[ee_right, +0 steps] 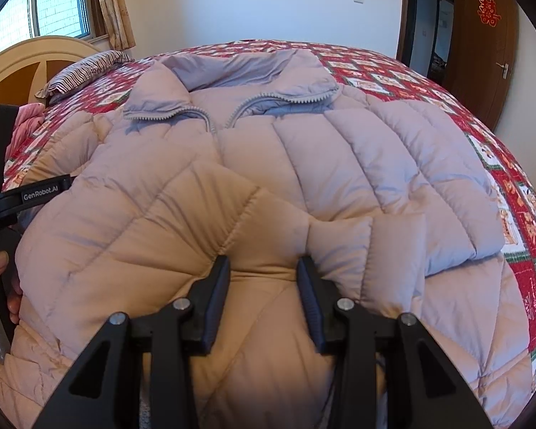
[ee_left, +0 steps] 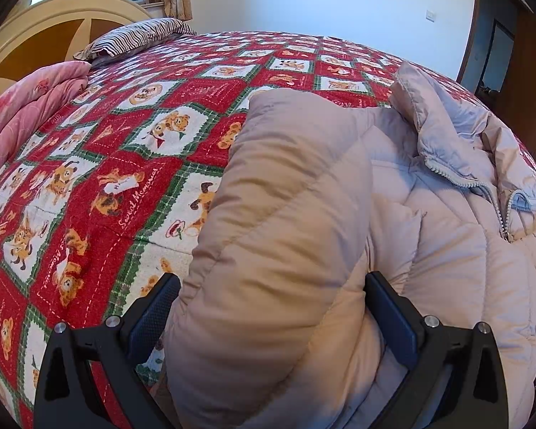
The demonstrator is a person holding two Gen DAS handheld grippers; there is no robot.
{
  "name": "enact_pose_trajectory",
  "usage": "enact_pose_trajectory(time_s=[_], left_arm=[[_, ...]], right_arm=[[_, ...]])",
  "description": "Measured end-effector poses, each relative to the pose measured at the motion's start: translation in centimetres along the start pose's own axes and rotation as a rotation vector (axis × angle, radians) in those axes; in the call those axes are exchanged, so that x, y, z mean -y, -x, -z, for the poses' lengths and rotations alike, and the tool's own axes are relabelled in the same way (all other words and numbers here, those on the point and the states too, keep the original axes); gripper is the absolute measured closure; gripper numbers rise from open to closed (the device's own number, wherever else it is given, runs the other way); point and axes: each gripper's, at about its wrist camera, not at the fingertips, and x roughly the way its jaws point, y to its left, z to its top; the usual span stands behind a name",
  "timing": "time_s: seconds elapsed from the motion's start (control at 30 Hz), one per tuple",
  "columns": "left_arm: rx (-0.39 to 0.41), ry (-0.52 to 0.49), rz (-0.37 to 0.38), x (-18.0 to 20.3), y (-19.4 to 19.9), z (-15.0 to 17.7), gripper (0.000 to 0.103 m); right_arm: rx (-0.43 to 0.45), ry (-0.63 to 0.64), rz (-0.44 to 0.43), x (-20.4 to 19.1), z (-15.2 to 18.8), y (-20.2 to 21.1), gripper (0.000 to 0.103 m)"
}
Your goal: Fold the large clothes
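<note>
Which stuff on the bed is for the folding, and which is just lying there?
For the folding:
puffy jacket
left hand-held gripper
right hand-held gripper

Just lying there:
striped pillow
pink quilt
teddy-bear bedspread

bed (ee_right: 511, 186) with red teddy-bear quilt | puffer jacket (ee_right: 303, 164) lies flat on it | striped pillow (ee_left: 135, 37) beyond jacket, near headboard | pink blanket (ee_left: 25, 107) beside pillow

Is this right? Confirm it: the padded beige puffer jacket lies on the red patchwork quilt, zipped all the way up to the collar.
Not quite. The padded beige puffer jacket does lie on the red patchwork quilt, but its zip is open at the top: the right wrist view shows the two zipper edges spread apart below the collar.
</note>
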Motion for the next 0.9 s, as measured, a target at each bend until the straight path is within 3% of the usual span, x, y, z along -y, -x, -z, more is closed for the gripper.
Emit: enact_pose_trajectory(time_s=[0.77,0.83,0.9], left_arm=[[0.0,-0.01,-0.006,-0.1,1.0,-0.5,0.001],[0.051,-0.041,-0.026,-0.1,3.5,-1.2,0.001],[0.14,-0.038,0.019,-0.6,6.0,-1.9,0.001]], right_arm=[[-0.008,0.039,0.029,-0.6,-0.2,0.1,0.06],[-0.017,0.047,0.019,-0.5,-0.6,0.8,0.059],[-0.002,0.022,-0.001,0.0,-1.0,2.2,0.052]])
